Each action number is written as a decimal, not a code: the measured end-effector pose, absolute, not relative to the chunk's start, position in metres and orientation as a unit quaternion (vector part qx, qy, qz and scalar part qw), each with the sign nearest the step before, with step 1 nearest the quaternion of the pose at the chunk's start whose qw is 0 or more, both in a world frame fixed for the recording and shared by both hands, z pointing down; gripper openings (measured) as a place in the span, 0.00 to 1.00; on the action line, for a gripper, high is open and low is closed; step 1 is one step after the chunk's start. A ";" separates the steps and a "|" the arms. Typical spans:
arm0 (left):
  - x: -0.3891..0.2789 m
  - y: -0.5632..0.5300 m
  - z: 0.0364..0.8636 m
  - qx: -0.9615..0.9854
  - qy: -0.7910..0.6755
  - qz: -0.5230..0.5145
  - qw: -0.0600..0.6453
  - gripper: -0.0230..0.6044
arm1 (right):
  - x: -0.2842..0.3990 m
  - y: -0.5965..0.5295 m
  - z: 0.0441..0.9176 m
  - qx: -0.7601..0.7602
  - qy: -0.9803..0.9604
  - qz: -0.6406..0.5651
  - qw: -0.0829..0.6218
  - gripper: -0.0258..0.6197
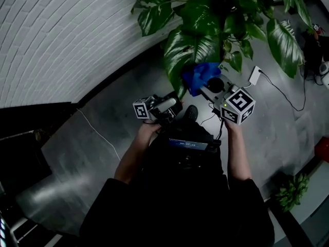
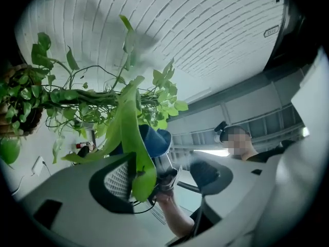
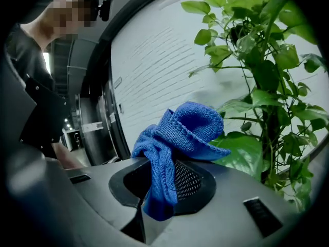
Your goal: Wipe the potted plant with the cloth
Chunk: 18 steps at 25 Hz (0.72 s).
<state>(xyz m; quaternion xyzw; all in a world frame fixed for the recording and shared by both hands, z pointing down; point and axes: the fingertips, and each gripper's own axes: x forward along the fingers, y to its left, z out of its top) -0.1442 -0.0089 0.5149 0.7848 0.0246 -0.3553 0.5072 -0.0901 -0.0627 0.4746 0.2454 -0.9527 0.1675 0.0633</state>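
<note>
The potted plant has large green leaves and stands by the brick wall. One long leaf hangs between the jaws of my left gripper, against the left pad, with the other pad well apart from it; this gripper is open. My right gripper is shut on the blue cloth and holds it up against the lower leaves. In the right gripper view the cloth bunches up over the right gripper, with a broad leaf just behind it.
A white brick wall runs along the left. On the grey floor lie a white plug block with its cable and a thin cord. A small green plant stands at lower right, a dark cabinet at left.
</note>
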 end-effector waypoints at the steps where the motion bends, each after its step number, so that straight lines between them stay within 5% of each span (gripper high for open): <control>1: -0.144 -0.007 0.513 0.785 0.029 -0.353 0.508 0.58 | -0.101 -0.059 0.481 0.239 -0.954 0.167 0.073 0.21; 18: -0.168 0.002 0.513 0.778 0.021 -0.348 0.523 0.60 | -0.160 0.039 0.543 0.208 -0.945 0.204 0.149 0.21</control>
